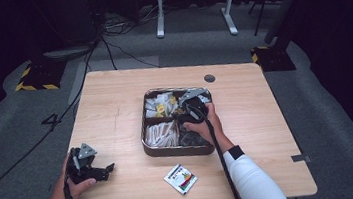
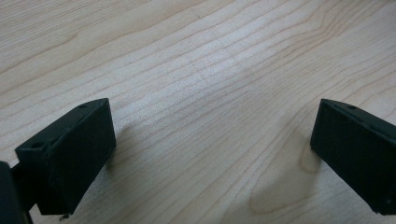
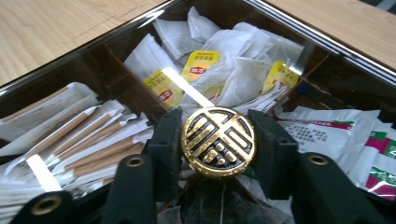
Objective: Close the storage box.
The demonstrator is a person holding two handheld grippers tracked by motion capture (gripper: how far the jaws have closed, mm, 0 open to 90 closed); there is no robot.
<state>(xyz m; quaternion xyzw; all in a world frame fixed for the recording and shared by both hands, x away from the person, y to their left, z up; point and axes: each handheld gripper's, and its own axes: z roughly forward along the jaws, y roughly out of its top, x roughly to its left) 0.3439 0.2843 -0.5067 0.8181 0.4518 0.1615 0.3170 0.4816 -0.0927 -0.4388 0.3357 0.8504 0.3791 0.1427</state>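
A light wooden table [image 1: 115, 111] stands on grey carpet; a dark round grommet [image 1: 209, 78] sits in its top toward one o'clock from the middle; a dark compartmented tray [image 1: 144, 133] of tea bags and sachets rests just right of centre; a single printed sachet [image 1: 180, 178] lies flat at six o'clock from the tray, near the front edge, apart from it; the left gripper [image 1: 103, 169] rests at eight o'clock.
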